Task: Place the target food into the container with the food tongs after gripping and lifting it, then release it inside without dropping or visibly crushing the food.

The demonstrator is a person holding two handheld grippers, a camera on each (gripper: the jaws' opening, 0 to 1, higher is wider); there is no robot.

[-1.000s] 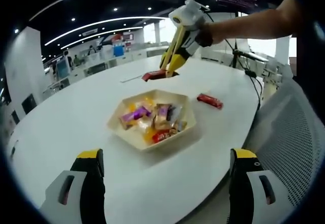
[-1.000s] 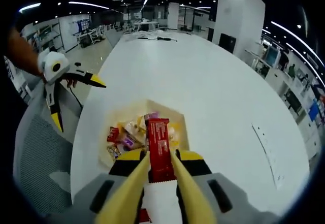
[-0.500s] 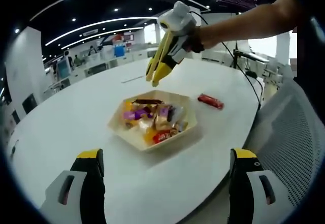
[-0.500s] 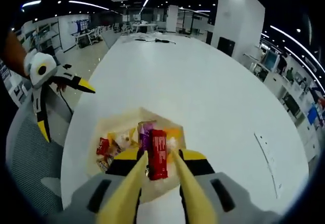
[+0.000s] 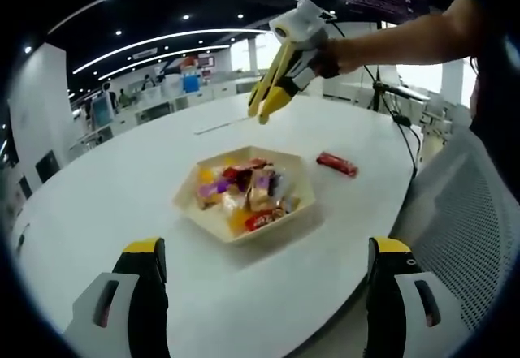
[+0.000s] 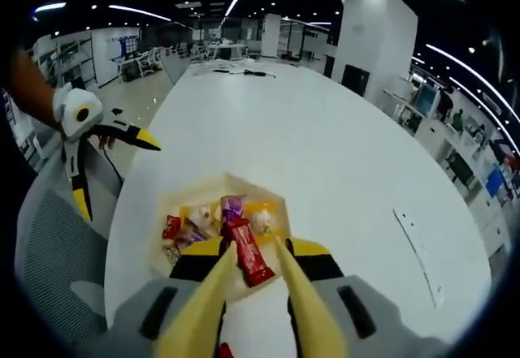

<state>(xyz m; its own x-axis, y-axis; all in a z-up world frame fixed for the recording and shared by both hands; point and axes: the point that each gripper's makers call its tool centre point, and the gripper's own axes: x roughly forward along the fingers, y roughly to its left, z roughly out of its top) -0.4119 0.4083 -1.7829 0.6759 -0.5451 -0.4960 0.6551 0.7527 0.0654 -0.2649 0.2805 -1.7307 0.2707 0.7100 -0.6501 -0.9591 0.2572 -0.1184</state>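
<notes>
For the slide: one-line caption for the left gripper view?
Right gripper, jaws open, hovers above the candy-filled tray; one red bar lies on the white table.

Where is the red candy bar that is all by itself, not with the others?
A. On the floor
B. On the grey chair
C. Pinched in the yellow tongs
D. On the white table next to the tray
D. The lone red candy bar lies flat on the white table, a little apart from the tray of sweets.
</notes>
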